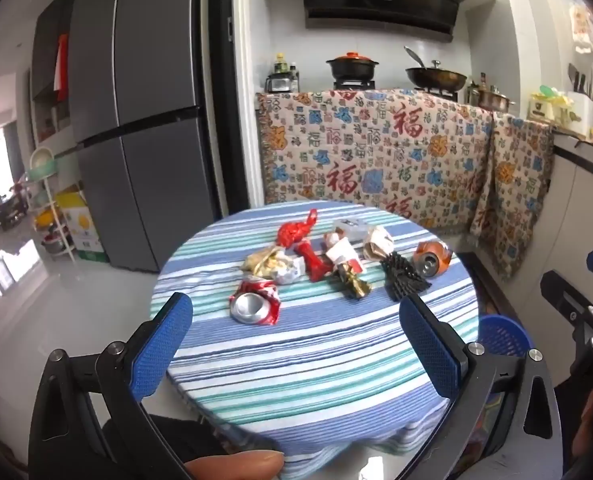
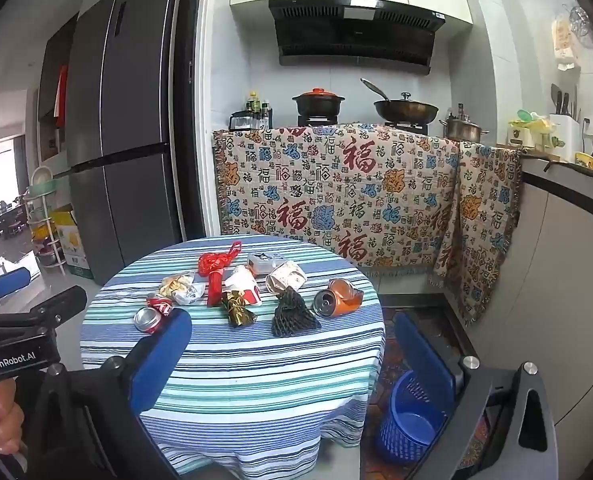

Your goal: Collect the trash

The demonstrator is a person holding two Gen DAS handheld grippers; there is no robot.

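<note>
A: Item 1, surface?
B: Round table (image 1: pixel 320 360) under a blue, white and green striped cloth, standing before a grey fridge (image 1: pixel 136 120) and a counter draped with a patterned blanket (image 1: pixel 376 152).

A: Item 2, trash on it?
B: All lying in the far half of the tabletop. Crushed red can (image 1: pixel 254 305) nearest, on the left side; crushed orange can (image 1: pixel 432 258) at the right edge; black mesh sleeve (image 1: pixel 404 278) just beside that orange can; red plastic bag (image 1: pixel 296 232) at the back; gold wrapper (image 1: pixel 352 282) in the middle; crumpled paper cup (image 1: pixel 377 242) behind the mesh.

A: Item 3, receptacle?
B: 1 blue basket (image 2: pixel 410 420) on the floor, right of the table, seemingly empty.

A: Item 4, tools?
B: 2. Left gripper (image 1: pixel 296 312): jaws spread wide, nothing between them, held above the near part of the table. Right gripper (image 2: pixel 292 332): jaws likewise wide, holding nothing, its right finger over the basket side.
</note>
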